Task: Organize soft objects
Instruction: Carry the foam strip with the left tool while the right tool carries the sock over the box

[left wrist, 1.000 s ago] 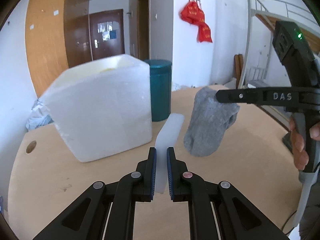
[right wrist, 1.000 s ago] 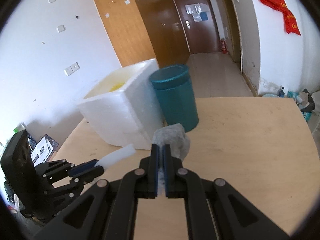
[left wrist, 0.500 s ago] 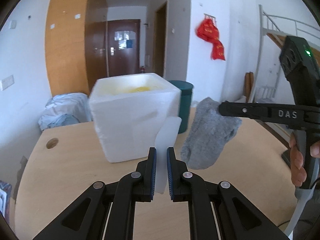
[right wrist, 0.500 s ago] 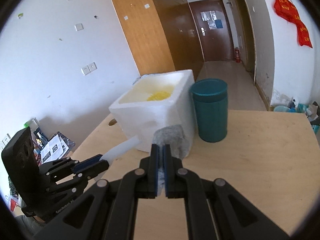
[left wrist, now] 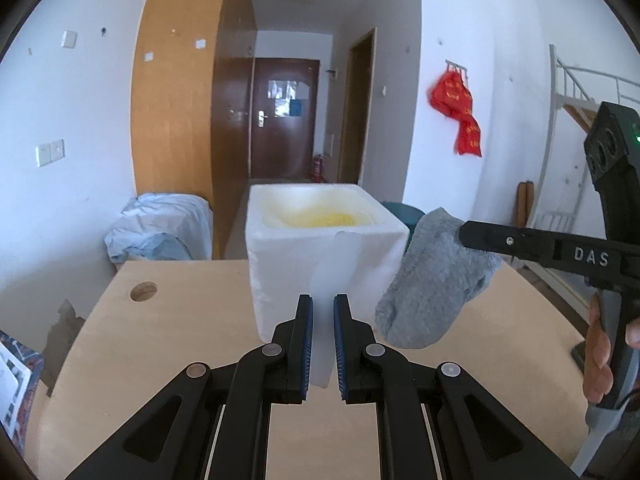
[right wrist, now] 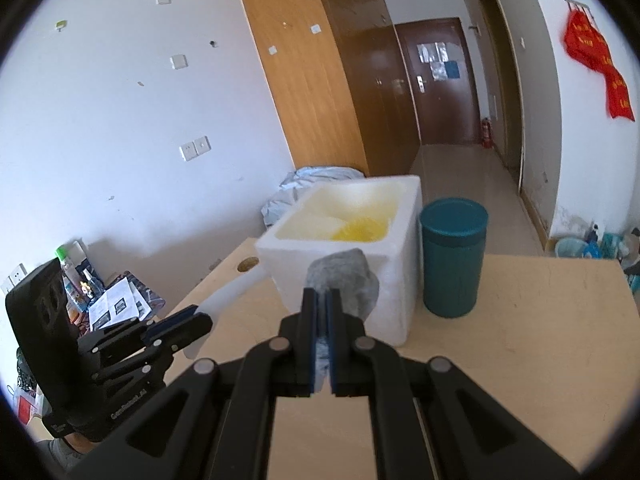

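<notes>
Gripping a white strip (left wrist: 335, 264) and grey sock (left wrist: 430, 280), both grippers seemingly point boxward.

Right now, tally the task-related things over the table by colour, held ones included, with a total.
White: 2, the foam box and the foam strip clamped in the left tool.
Grey: 1, the sock clamped in the right tool.
Teal: 1, the canister beside the box.
Yellow: 1, something inside the box; I can't tell what.
Total: 5
</notes>
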`<state>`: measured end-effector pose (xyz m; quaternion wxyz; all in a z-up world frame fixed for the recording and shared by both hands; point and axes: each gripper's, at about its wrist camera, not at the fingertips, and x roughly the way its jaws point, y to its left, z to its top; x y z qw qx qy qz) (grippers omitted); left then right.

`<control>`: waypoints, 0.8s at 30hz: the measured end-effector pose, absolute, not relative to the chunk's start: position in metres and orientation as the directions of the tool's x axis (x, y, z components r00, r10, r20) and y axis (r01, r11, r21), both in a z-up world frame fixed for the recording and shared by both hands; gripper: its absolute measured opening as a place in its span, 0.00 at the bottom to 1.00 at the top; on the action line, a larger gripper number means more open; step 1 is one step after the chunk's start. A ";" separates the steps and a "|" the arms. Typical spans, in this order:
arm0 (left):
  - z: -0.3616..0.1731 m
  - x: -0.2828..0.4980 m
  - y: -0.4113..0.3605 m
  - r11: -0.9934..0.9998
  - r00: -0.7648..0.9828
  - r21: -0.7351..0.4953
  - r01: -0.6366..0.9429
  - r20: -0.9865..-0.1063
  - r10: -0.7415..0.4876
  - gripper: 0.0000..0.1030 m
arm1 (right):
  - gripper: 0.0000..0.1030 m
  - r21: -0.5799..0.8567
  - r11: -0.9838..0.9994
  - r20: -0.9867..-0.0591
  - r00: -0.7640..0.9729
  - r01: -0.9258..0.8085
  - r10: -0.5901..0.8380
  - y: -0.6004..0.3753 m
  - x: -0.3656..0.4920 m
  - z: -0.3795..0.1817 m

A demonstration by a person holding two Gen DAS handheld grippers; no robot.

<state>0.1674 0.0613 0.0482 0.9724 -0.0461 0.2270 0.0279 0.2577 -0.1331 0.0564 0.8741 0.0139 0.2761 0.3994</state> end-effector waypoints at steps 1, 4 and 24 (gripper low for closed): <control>0.050 0.169 0.062 0.994 0.896 -0.078 -0.080 -0.443 0.037 0.11 | 0.06 0.243 0.679 -0.468 0.530 -0.693 0.707 -0.131 0.257 0.058; 0.056 0.172 0.064 0.993 0.902 -0.081 -0.087 -0.430 0.043 0.11 | 0.06 0.231 0.682 -0.459 0.541 -0.694 0.705 -0.129 0.257 0.062; 0.083 0.197 0.077 0.990 0.926 -0.087 -0.109 -0.371 0.070 0.11 | 0.06 0.215 0.684 -0.375 0.588 -0.697 0.716 -0.117 0.276 0.094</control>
